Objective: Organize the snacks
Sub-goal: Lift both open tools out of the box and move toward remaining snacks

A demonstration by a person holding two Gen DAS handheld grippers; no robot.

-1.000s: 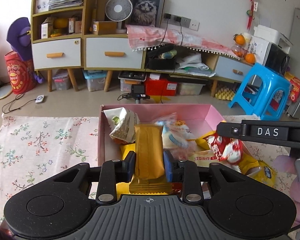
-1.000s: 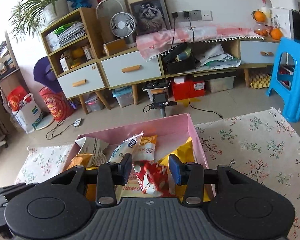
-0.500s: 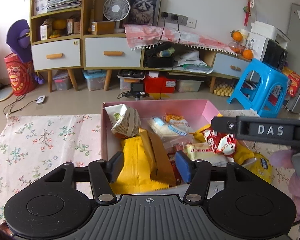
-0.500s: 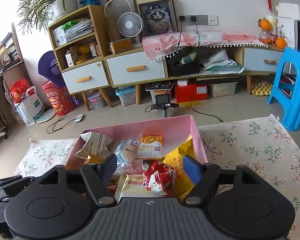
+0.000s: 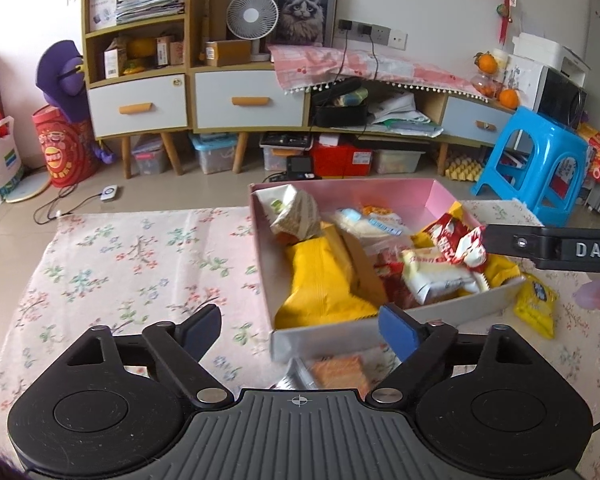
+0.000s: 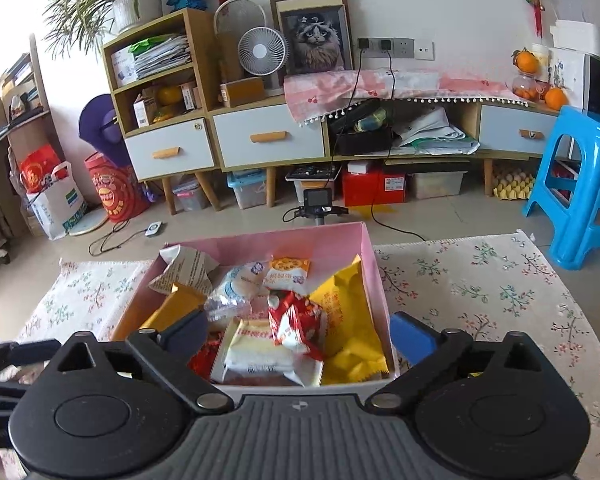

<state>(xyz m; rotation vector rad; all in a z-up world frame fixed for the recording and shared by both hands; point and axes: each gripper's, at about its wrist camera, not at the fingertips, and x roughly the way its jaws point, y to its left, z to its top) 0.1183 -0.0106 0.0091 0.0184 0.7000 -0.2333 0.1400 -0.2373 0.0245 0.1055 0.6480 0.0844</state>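
A pink box [image 5: 384, 191] [image 6: 332, 240] full of snack packets sits on a floral cloth. Inside lie a yellow packet [image 5: 320, 280], a brown packet [image 5: 362, 264], a red-and-white packet [image 5: 458, 242] [image 6: 298, 320] and a white packet [image 6: 256, 350]. My left gripper [image 5: 300, 330] is open and empty, just in front of the box's near-left corner. My right gripper [image 6: 300, 334] is open and empty over the box's near edge. An orange cracker packet [image 5: 340, 372] lies on the cloth between the left fingers. A small yellow packet [image 5: 536, 310] lies outside the box on the right.
The floral cloth [image 5: 140, 264] spreads wide to the left of the box and to its right [image 6: 480, 292]. A blue stool [image 5: 540, 164] [image 6: 580, 184] stands at the right. Cabinets [image 5: 244, 96] line the back wall. A small camera stand [image 6: 318, 204] stands behind the box.
My left gripper let go of the brown packet into the box, opened wide and pulled back toward the near-left corner. My right gripper opened wide and drew back a little.
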